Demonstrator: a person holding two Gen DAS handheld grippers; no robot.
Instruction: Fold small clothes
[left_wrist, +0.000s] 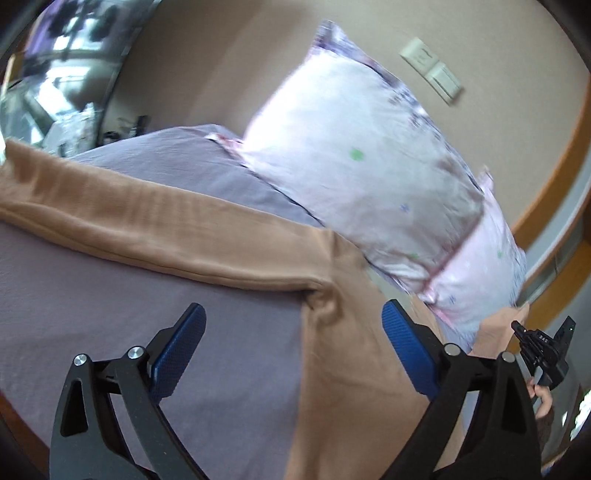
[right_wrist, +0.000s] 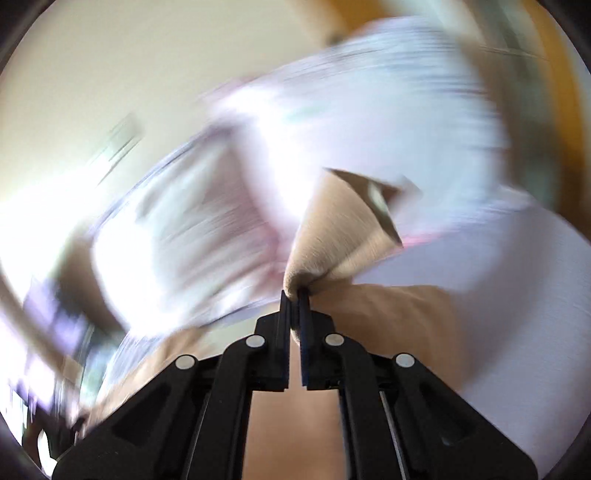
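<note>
Right gripper (right_wrist: 294, 291), fingers pinched on a corner of the tan garment (left_wrist: 332, 369), lifts it off the bed (left_wrist: 92, 295) — the left gripper (left_wrist: 293, 325), fingers spread and empty, straddles the armpit, sleeve (left_wrist: 147, 225) running away to its left, pillow (left_wrist: 369, 177) beyond.

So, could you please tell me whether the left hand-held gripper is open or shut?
Open: the left hand-held gripper has its blue pads spread wide above the tan garment, gripping nothing.
</note>
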